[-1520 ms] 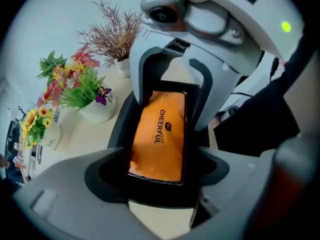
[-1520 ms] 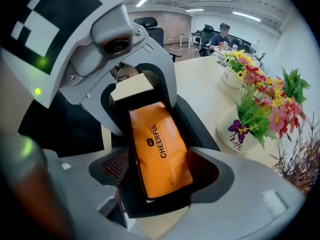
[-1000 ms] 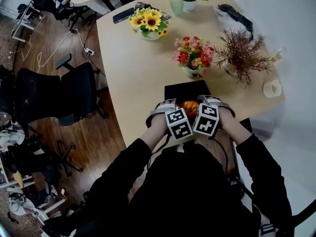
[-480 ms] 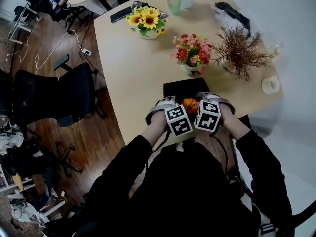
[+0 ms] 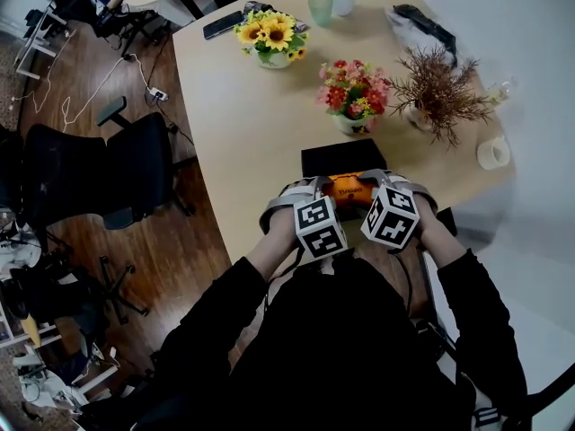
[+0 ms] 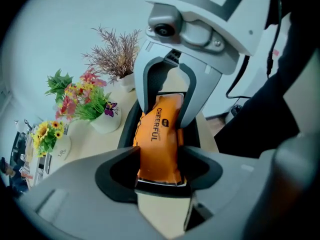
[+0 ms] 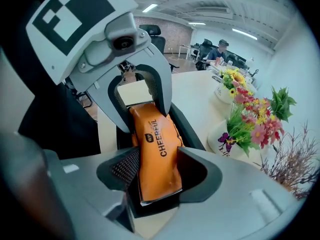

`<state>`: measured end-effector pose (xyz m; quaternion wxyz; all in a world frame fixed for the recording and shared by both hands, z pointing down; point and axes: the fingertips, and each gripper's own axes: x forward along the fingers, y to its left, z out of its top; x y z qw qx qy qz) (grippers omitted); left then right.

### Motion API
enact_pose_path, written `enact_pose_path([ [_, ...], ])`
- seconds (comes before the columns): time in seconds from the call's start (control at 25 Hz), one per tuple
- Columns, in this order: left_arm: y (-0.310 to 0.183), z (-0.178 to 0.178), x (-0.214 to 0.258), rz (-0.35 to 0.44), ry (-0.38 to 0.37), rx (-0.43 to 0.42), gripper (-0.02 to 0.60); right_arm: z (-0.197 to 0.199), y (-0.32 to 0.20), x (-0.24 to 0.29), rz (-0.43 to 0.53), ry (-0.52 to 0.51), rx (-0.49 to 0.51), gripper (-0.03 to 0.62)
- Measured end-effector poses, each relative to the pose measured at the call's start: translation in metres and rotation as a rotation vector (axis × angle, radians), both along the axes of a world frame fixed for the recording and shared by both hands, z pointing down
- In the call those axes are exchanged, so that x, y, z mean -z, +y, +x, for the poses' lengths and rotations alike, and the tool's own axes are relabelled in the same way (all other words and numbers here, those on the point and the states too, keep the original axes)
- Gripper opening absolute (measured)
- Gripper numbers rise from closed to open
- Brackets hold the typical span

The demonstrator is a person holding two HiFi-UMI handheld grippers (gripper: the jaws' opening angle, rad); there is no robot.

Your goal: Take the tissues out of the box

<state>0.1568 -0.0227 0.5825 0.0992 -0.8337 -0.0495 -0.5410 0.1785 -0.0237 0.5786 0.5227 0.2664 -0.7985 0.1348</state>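
An orange tissue pack (image 5: 352,189) printed CHEERFUL lies lengthwise between my two grippers, above the front edge of a black box (image 5: 341,158) on the beige table (image 5: 243,124). My left gripper (image 5: 325,187) has its jaws closing on the pack's left end; in the left gripper view the pack (image 6: 160,139) fills the gap of that gripper (image 6: 159,166). The right gripper (image 5: 379,185) is closing on the other end, and the pack (image 7: 157,154) touches both of its pads (image 7: 157,176). Each gripper view shows the opposite gripper's fingers flanking the far end.
A red-flower vase (image 5: 353,92) and a dried plant (image 5: 437,92) stand just behind the box. Sunflowers (image 5: 272,36) stand further back, and a white roll (image 5: 491,153) lies at the right edge. Black office chairs (image 5: 108,173) stand left of the table. The table's front edge is under my hands.
The two grippers have drawn a little apart, so more of the orange pack shows between them. Both pairs of jaws have narrowed onto the pack.
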Motion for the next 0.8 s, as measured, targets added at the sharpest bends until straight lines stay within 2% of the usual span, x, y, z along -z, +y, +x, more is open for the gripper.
enact_pose_path([
  [0.2,-0.005,-0.013,0.024,0.017,0.031,0.004,0.230,-0.010,-0.002,0.029,0.043,-0.012,0.019,0.235],
  [0.44,-0.002,-0.030,0.050,-0.002,0.083,0.047,0.229,-0.028,0.000,0.061,0.088,-0.004,0.077,0.230],
  [0.8,-0.006,-0.055,0.087,0.051,0.131,0.086,0.219,-0.052,-0.005,0.093,0.136,-0.013,0.136,0.218],
])
